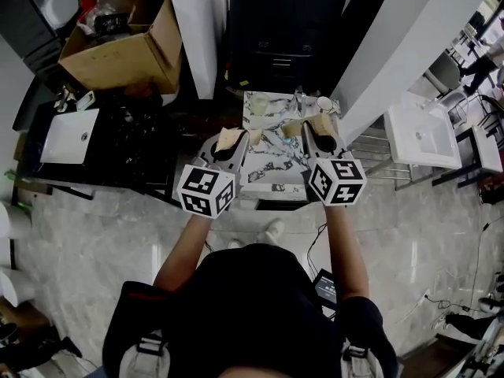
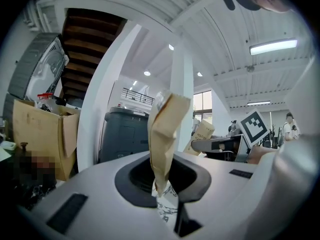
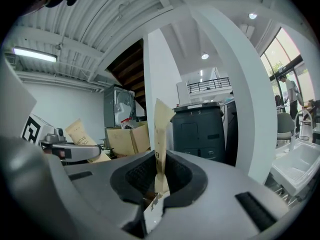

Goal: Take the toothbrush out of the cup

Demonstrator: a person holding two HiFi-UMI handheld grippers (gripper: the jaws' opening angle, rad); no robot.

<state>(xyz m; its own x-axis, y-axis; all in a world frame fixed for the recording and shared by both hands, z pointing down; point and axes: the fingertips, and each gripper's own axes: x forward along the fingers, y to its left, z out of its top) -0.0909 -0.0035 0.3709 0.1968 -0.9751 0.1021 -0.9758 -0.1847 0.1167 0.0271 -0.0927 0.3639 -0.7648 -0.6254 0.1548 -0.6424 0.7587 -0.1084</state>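
Each gripper is shut on a flat tan paper packet that stands upright in its jaws. In the head view my left gripper holds its packet at the left edge of a marble-patterned counter. My right gripper holds the other packet over the counter's right side. The left gripper view shows the left gripper with its creased packet clamped. In the right gripper view the right gripper pinches a thinner packet. A small white cup stands at the counter's back right. No bare toothbrush shows.
A faucet rises at the back of the counter. An open cardboard box sits back left, a black vanity with a white basin stands at the left, and a white sink at the right. White pillars flank a dark cabinet.
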